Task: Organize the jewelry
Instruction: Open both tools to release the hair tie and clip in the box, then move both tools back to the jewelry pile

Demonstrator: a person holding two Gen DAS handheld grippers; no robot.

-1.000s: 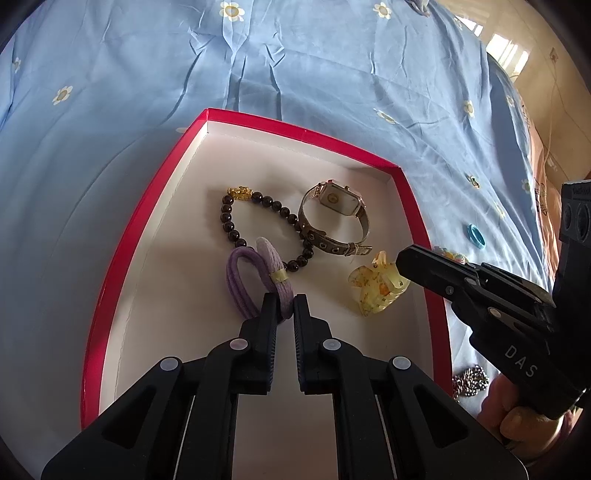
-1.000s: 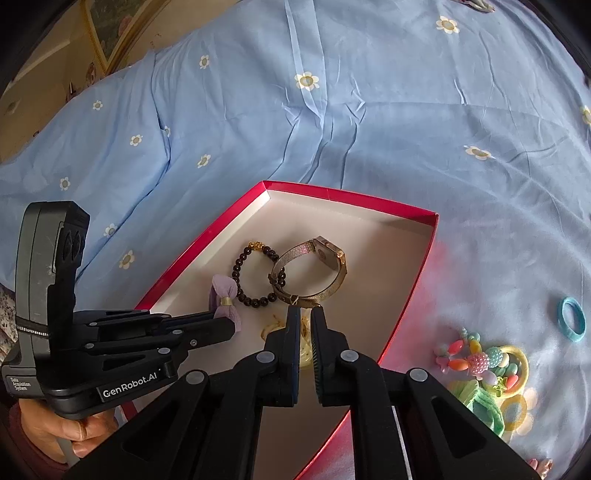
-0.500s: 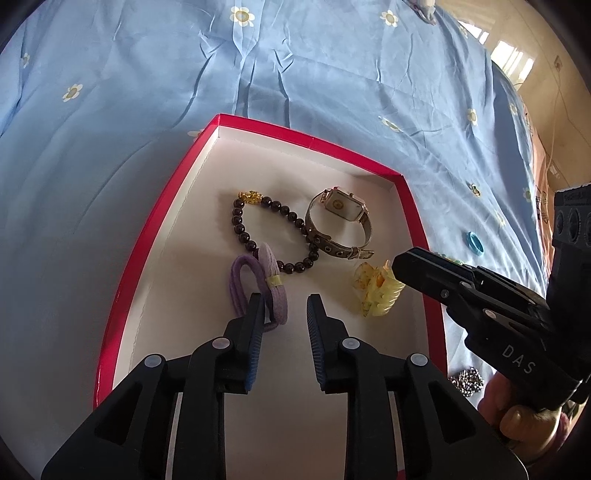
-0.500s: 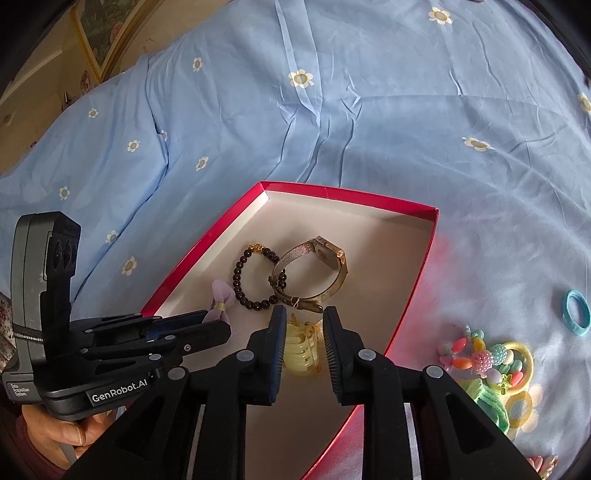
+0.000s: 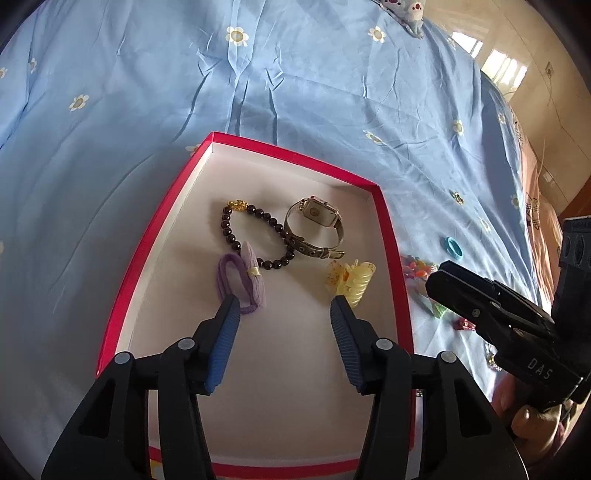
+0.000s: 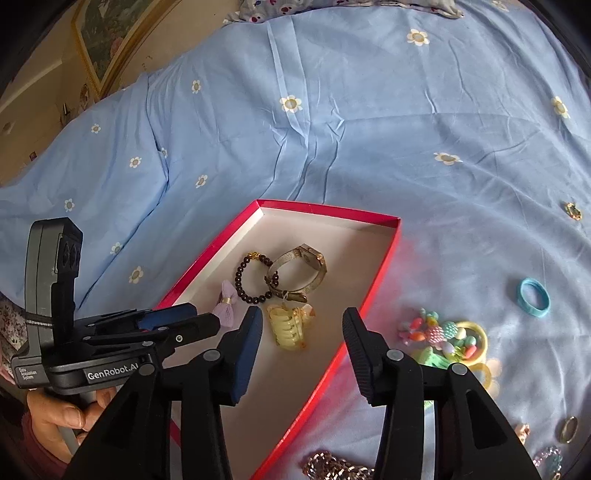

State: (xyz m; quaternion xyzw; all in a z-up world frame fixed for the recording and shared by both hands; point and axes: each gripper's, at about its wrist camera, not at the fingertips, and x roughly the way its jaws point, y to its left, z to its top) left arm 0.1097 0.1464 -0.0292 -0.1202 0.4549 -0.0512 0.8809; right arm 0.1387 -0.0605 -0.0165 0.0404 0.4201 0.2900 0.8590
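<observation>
A red box (image 5: pixel 384 218) with a white inside lies on the blue bedspread; it also shows in the right wrist view (image 6: pixel 384 269). In it lie a dark bead bracelet (image 5: pixel 255 236), a gold watch (image 5: pixel 317 225), a purple hair tie (image 5: pixel 243 277) and a yellow hair claw (image 5: pixel 351 280). My left gripper (image 5: pixel 282 308) is open and empty above the box, just short of the hair tie and the claw. My right gripper (image 6: pixel 303 321) is open and empty above the claw (image 6: pixel 288 325).
Right of the box on the bedspread lie a colourful bead cluster with yellow rings (image 6: pixel 447 339), a blue hair tie (image 6: pixel 533 297), a chain (image 6: pixel 332 467), and small rings (image 6: pixel 569 430). A pillow edge (image 6: pixel 332 5) lies far back.
Both grippers have opened from shut and pulled back and up. The purple hair tie and the yellow hair claw now lie free in the box.
</observation>
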